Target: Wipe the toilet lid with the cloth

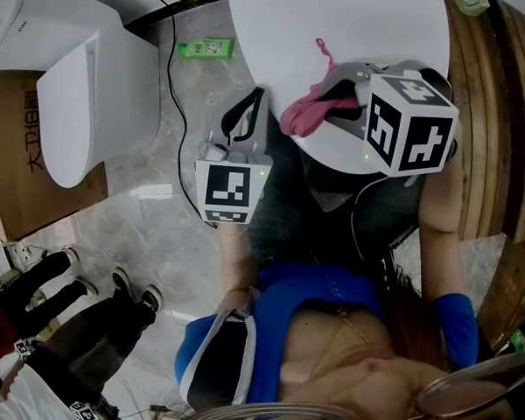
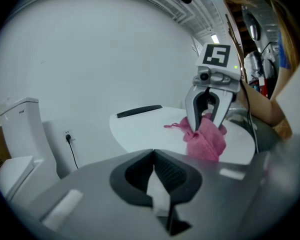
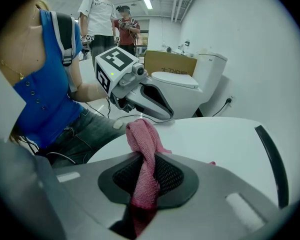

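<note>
A pink cloth (image 1: 308,115) hangs bunched over the near edge of a white oval toilet lid (image 1: 332,24). My right gripper (image 1: 334,103) is shut on it. In the right gripper view the cloth (image 3: 142,144) runs up between the closed jaws of that gripper (image 3: 145,159), above the lid (image 3: 230,144). My left gripper (image 1: 259,96) hovers left of the lid edge, jaws together and holding nothing. Its own view shows those jaws (image 2: 152,156) shut, with the right gripper (image 2: 206,119) and cloth (image 2: 205,139) over the lid (image 2: 145,129) ahead.
A second white toilet (image 1: 70,86) stands at the left with a cardboard box (image 1: 17,147) beside it. A black cable (image 1: 169,59) and a green packet (image 1: 206,48) lie on the marble floor. Wooden slats (image 1: 490,103) run along the right. Bystanders' shoes (image 1: 122,287) are at lower left.
</note>
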The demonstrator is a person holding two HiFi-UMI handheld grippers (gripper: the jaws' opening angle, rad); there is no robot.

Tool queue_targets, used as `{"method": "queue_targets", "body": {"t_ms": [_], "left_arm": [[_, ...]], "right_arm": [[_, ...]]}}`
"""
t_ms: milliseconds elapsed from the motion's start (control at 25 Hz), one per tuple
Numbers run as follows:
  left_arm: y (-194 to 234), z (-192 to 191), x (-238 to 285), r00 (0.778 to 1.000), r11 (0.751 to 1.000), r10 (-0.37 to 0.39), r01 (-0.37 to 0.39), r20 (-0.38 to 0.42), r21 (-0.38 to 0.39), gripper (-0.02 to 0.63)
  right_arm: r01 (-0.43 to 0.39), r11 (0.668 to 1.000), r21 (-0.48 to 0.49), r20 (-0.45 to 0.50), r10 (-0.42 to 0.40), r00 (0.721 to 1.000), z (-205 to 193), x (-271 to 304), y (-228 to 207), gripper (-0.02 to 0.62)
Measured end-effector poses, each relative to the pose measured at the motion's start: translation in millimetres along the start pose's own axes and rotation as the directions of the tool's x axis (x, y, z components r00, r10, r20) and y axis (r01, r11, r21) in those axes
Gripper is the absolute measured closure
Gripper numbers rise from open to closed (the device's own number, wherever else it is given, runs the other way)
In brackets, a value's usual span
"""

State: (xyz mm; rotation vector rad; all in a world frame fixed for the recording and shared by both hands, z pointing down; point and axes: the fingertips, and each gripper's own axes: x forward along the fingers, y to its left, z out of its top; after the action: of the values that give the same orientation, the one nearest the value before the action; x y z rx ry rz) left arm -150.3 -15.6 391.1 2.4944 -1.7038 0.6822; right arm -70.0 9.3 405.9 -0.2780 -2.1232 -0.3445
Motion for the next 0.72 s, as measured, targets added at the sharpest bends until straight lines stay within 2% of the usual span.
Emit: {"method": "queue_targets", "body": {"t_ms": [520,720], "left_arm": [[-3.5,1.8,2.3,1.000,1.000,-0.003,0.003,0.008,0.005,0.604],[-4.6,1.2,3.3,1.000,1.000,-0.002,0.002,0.001,0.009,0.604]], "right_arm": [[0.004,0.997,-0.075,0.017,-0.003,1.000,8.7,7.2,9.2,0.531],[0.005,0.998,-0.057,0.041,-0.003,0.999,10.5,7.0,9.9,0.531]]}}
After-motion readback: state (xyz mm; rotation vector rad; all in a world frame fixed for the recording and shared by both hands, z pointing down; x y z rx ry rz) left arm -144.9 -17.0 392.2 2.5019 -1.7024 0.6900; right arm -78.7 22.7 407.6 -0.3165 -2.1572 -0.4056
